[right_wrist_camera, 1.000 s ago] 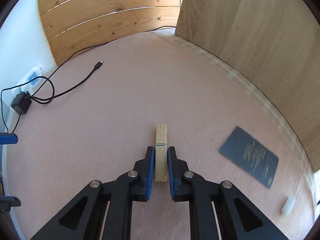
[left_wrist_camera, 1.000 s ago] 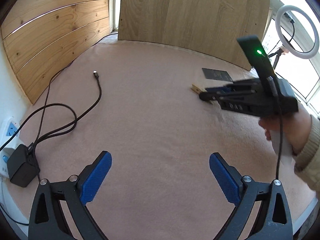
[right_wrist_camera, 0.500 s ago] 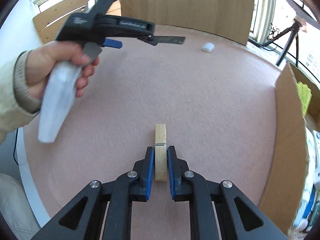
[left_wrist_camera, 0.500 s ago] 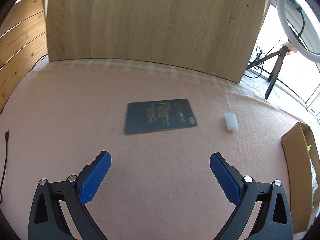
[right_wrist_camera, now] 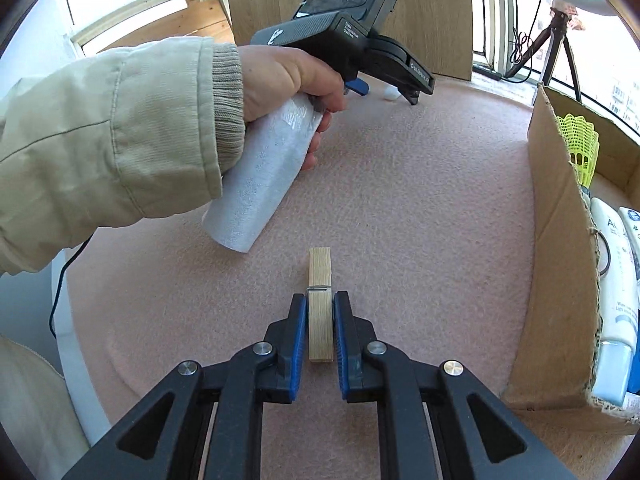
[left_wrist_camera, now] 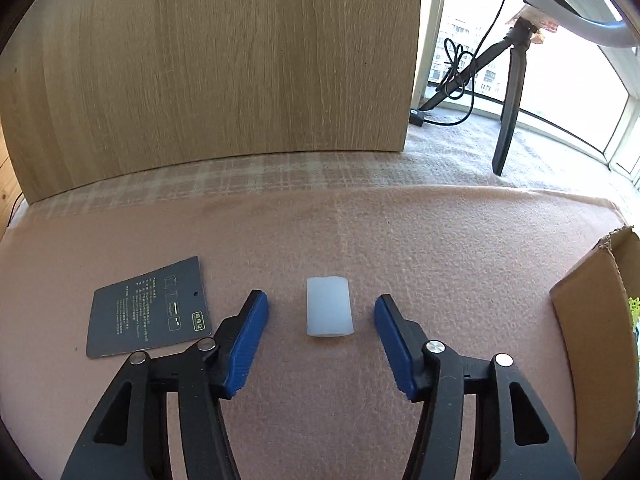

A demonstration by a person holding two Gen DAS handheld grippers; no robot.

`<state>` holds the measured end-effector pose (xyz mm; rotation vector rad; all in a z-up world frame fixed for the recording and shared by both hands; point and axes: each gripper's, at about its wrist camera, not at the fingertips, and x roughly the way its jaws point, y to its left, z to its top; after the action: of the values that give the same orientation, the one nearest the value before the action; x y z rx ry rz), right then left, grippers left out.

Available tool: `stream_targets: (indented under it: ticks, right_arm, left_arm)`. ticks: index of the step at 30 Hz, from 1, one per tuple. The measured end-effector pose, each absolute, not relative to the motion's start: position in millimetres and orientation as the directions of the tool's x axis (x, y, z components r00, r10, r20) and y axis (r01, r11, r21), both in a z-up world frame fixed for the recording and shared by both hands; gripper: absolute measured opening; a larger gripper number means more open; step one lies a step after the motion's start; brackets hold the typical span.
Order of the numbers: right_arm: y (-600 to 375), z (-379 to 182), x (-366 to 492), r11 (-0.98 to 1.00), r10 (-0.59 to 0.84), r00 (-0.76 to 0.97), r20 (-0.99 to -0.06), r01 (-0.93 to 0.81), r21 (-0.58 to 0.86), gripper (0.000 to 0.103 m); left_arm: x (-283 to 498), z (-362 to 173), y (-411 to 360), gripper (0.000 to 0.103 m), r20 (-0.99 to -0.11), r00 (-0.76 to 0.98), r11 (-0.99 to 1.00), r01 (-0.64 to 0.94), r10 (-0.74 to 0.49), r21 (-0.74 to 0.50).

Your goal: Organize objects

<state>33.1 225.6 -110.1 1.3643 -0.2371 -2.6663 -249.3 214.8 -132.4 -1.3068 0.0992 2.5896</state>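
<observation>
Left wrist view: left tool (left_wrist_camera: 320, 320) half open, jaws just been closing, pads flanking but clear of white block (left_wrist_camera: 329, 312) on pink surface (left_wrist_camera: 440, 248). Right tool (right_wrist_camera: 320, 324) clamps wooden clothespin (right_wrist_camera: 320, 304) left of cardboard box (right_wrist_camera: 548, 240).

Daylight pours in from the windows (left_wrist_camera: 560, 64) at one and two o'clock, blown out to near white there. The pink cloth (left_wrist_camera: 400, 240) on the bench is evenly bright and both views are sharp, with no motion blur. Shadows are soft and short: a faint one lies under the white block (left_wrist_camera: 329, 312). In the right view the sleeve (right_wrist_camera: 100, 140) at nine o'clock looms huge and slightly washed. Fisheye bending curves the board (left_wrist_camera: 200, 60) and the box (right_wrist_camera: 560, 240), and dark vignetting rings every corner.
</observation>
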Motion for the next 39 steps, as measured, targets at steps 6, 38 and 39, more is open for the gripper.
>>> stream_targets:
  ticks: [6, 38, 39]
  right_arm:
    - [224, -110, 36, -0.979, -0.185, -0.588, -0.787, 0.041, 0.199, 0.011]
    - [206, -21, 14, -0.981, -0.005, -0.734, -0.679, -0.130, 0.147, 0.011]
    - [207, -17, 16, -0.981, 0.000, -0.737, -0.676, -0.130, 0.142, 0.011]
  left_arm:
    - [-238, -130, 207, 0.005, -0.792, -0.568, -0.950, -0.309, 0.224, -0.047]
    - [1, -17, 92, 0.005, -0.706, -0.649, -0.954, -0.264, 0.284, -0.141]
    - [2, -14, 92, 0.005, -0.703, -0.652, -0.954, -0.264, 0.285, -0.142]
